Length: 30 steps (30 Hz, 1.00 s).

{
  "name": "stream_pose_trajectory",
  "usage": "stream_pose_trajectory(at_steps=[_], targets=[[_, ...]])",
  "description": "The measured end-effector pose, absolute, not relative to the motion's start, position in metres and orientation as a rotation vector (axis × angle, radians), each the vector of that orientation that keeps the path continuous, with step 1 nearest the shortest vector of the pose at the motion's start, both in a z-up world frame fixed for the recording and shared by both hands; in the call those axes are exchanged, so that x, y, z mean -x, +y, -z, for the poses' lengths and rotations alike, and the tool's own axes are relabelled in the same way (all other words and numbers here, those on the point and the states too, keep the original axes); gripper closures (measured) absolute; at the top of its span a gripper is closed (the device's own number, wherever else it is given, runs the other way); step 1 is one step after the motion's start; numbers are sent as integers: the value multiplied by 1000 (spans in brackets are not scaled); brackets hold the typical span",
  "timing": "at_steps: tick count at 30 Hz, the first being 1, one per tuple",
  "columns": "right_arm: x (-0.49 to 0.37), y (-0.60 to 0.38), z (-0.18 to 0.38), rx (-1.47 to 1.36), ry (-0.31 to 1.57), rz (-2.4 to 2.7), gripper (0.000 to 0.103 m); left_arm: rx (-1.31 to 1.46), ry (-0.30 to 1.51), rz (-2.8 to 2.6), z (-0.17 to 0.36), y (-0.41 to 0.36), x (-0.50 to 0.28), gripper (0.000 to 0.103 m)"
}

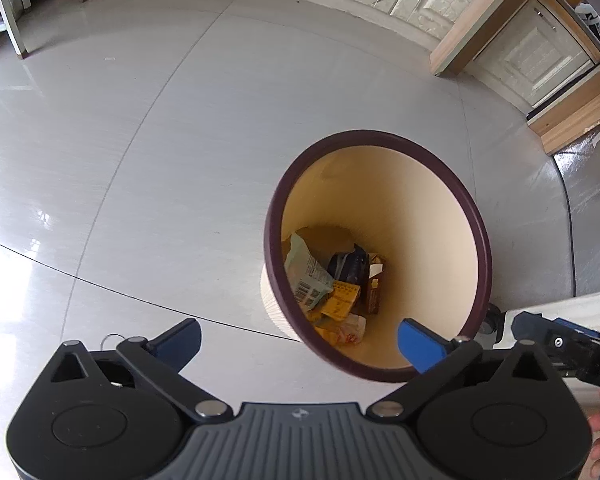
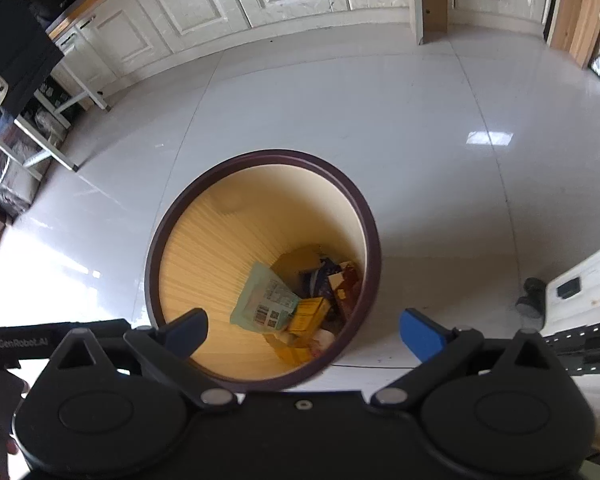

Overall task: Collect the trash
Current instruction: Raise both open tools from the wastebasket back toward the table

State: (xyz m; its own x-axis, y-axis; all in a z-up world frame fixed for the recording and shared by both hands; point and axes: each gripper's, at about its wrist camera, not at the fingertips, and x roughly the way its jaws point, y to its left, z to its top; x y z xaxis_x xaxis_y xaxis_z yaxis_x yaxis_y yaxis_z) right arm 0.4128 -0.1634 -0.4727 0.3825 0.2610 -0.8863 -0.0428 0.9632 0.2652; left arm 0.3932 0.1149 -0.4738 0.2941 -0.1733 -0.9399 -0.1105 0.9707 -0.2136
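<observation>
Floor (image 1: 148,152): pale glossy tiles, cabinets (image 2: 228,4) along the wall.
Bin (image 1: 476,240): cream, dark rim, upright on the floor.
Left gripper (image 1: 300,340): above the bin, fingers spread wide, nothing between them.
Right gripper (image 2: 304,330): likewise spread and empty.
Trash (image 2: 268,300): wrappers and packets at the bin's bottom.

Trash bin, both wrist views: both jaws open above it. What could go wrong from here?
1. The left gripper and right gripper hang close together over the trash bin; they could knock each other or its rim.
2. The green packet leans up the inner wall, so later trash may pile unevenly.
3. The bin looks light; a bump might tip it.
</observation>
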Motion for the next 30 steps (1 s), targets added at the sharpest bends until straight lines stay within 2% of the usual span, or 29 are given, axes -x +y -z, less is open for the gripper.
stream_pose_trajectory(at_steps=[16,30], targets=[[-374,-165,413,-125,1077,-184,0,159,1160,48,403,115,-360,0],[-328,-161,348,-102,956,-194,0,178,1032,22,337,121,-303,0]])
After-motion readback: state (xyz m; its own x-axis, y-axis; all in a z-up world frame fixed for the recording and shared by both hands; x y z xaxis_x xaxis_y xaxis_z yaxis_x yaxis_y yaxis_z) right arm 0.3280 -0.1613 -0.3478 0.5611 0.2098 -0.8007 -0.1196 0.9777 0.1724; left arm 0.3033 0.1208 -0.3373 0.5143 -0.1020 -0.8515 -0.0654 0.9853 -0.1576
